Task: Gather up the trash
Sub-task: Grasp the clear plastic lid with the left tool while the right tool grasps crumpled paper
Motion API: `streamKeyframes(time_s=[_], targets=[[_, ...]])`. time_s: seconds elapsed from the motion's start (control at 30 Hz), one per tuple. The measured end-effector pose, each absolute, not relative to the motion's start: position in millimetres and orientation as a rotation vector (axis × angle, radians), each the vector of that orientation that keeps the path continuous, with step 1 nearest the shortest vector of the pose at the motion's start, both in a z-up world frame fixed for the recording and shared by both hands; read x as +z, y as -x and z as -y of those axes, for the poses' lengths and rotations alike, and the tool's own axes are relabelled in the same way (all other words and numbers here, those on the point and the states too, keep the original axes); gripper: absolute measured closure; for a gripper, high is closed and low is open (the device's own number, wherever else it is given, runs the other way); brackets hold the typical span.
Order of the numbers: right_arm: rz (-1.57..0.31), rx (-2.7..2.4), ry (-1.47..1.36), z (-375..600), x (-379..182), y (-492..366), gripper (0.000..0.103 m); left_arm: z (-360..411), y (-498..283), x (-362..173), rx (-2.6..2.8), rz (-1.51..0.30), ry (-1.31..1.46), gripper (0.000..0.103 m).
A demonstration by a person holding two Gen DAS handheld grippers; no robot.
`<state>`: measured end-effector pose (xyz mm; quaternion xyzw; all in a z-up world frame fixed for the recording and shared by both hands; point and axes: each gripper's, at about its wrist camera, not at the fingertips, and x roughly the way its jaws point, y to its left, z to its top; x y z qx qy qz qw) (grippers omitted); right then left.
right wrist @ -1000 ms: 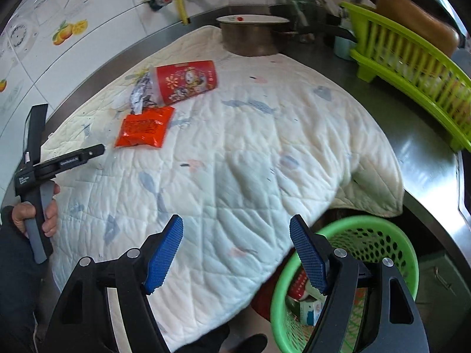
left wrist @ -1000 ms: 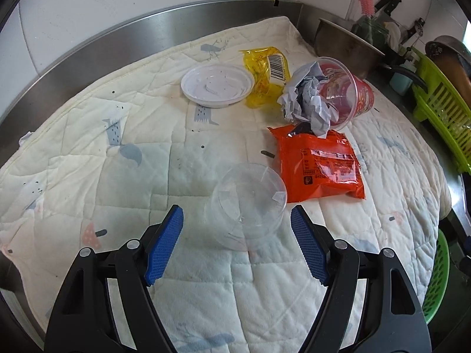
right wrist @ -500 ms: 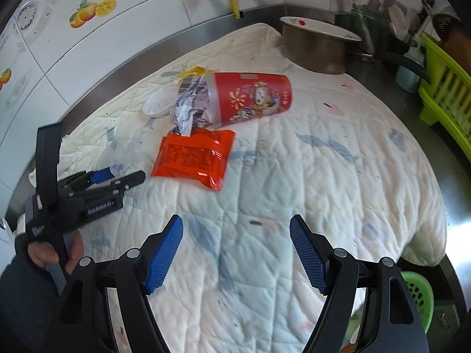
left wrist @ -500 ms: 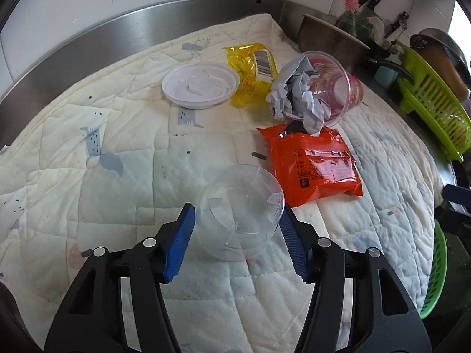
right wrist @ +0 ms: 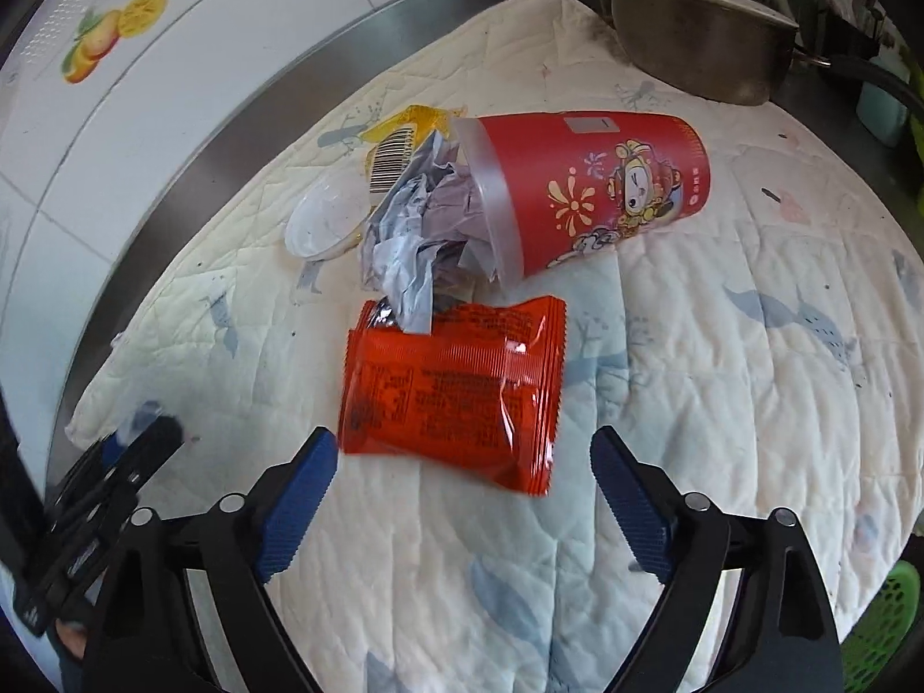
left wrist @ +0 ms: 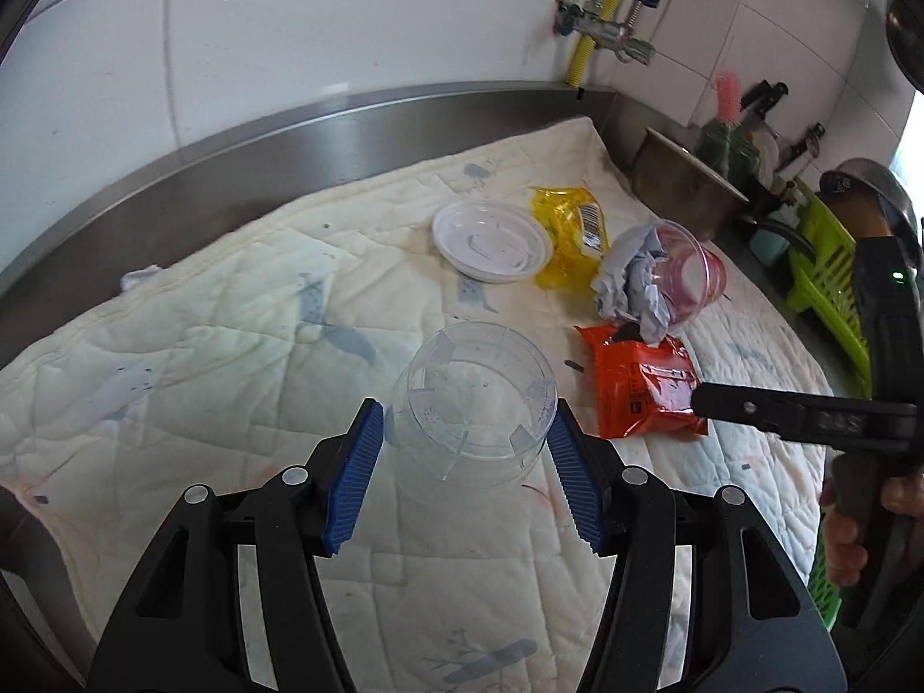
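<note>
Five pieces of trash lie on the quilted mat [left wrist: 231, 312]: one clear plastic cup [left wrist: 470, 404], one orange snack packet [right wrist: 456, 390], one red printed cup [right wrist: 583, 190] stuffed with crumpled paper [right wrist: 410, 237], one yellow wrapper [left wrist: 572, 234] and one white plastic lid [left wrist: 491, 239]. Two grippers are at work.

The left gripper [left wrist: 466, 470] has its blue pads pressed against either side of the clear plastic cup, clamped on it near the front of the mat; the cup's open mouth faces up and away from the camera, its axis roughly along the fingers. The right gripper [right wrist: 462, 505] is spread wide with nothing between its pads, just short of the orange snack packet, which lies flat at the mat's middle with its long axis across the gap. The red printed cup lies on its side behind the packet, long axis left to right in the right wrist view, mouth to the left with the paper spilling onto the packet's back edge.

Only the right wrist view shows the red cup's printed side, the fruit sticker [right wrist: 110, 34] on the wall tile and a green basket [right wrist: 878, 623] at the lower right — the clear cup is out of its sight. Only the left wrist view shows the clear cup, the green dish rack [left wrist: 831, 265] and the wall pipes [left wrist: 606, 34]. A metal pot [right wrist: 699, 40] stands at the mat's far corner in both.
</note>
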<state>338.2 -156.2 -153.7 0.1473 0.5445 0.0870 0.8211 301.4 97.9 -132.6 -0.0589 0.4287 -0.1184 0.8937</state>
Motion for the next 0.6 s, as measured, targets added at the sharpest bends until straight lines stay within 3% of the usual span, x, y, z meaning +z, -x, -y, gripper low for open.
streamKeyframes(time_s=[0.27, 0.37, 0.6], targets=[[-1.086, 0.151, -0.243, 148.4, -127.3, -341.9, 0.016, -115.5, -297.8, -130.9, -0.221, -0.883, 0.132, 0.045], [-1.068, 0.191, -0.261, 142.5, -117.9, -345.3, 0.028, -117.2, -298.6, -130.8, -0.217, -0.881, 0.139, 0.045], [-1.071, 0.198, -0.259, 122.7, -119.2, -366.6, 0.044, -120.8, -299.7, -131.4, -0.214, -0.882, 0.153, 0.045]])
